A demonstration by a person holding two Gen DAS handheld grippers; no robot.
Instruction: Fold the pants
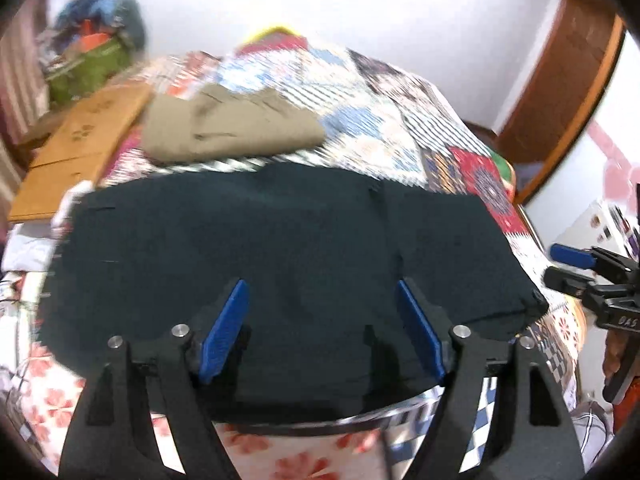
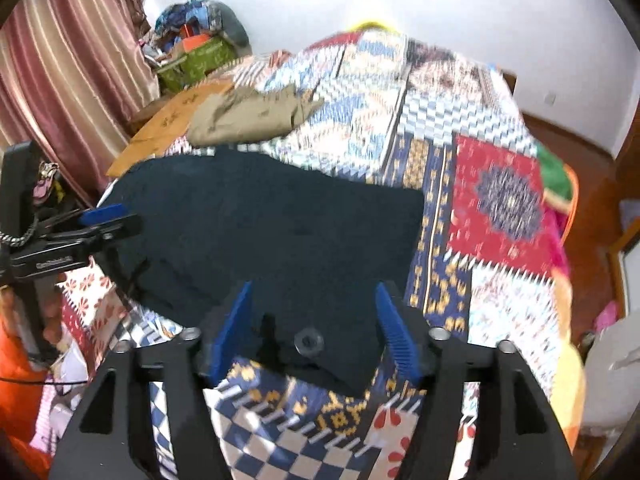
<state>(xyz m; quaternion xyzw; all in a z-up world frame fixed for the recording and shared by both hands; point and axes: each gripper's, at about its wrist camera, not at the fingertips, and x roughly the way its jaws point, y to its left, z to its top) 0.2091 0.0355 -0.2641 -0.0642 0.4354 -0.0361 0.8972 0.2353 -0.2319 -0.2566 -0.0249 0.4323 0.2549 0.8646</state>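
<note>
Ideally, both the left hand-held gripper [image 1: 322,330] and right hand-held gripper [image 2: 314,330], fingers apart and empty, pinch the dark pants' [image 1: 260,248] near corners together, evenly.

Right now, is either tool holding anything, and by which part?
Nothing is held. Left tool and right tool are both open above the dark navy fabric pants on the patchwork bedspread.

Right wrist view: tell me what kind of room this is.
Most likely a bedroom in a home. A bed covered with a patchwork quilt fills the view, striped curtains hang at the left, and a pile of clothes and bags sits in the corner. Dark pants lie spread on the quilt.
</note>
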